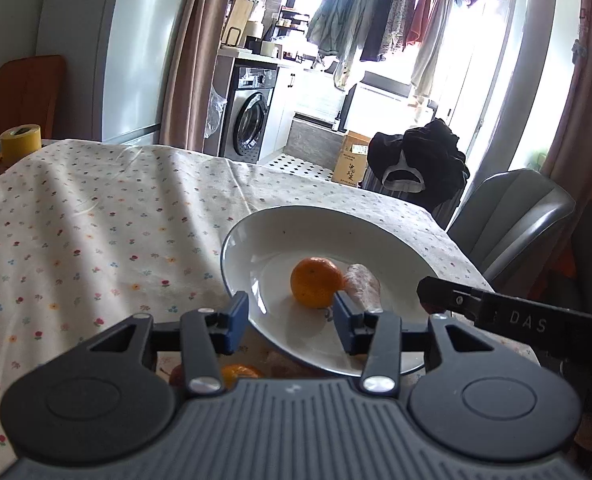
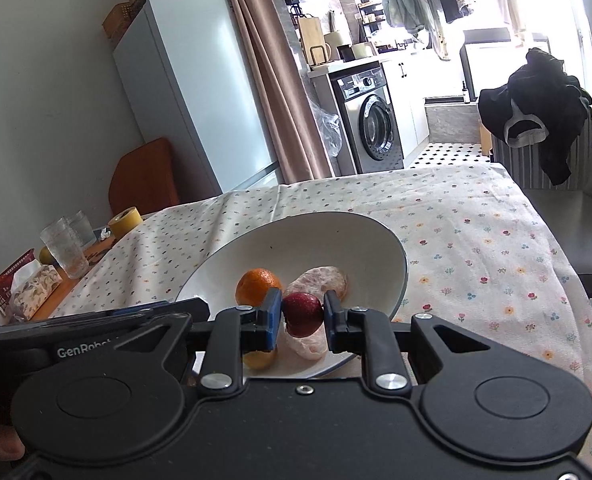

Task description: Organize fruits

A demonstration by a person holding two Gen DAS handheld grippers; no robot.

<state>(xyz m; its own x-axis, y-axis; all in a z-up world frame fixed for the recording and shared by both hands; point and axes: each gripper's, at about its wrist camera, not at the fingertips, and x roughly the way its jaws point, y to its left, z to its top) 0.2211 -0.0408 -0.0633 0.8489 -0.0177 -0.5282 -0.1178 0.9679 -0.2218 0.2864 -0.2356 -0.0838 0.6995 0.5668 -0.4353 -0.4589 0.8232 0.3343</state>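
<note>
The left gripper (image 1: 292, 322) was built of black plastic, with a grey ribbed housing at its base flanked by two round black discs. Its fingers (image 1: 238, 322) were faced with blue pads and carried on black link arms fastened with silver round-headed screws. Triangular cut-outs were set into the outer arms.

The right gripper (image 2: 301, 314) was made to the same pattern, but with a smooth black housing and a small screw at the top centre. One blue pad and one black finger were shown. White lettering, "GenRobot" partly hidden and "DAS", was printed on the gripper bodies seen from the side.
</note>
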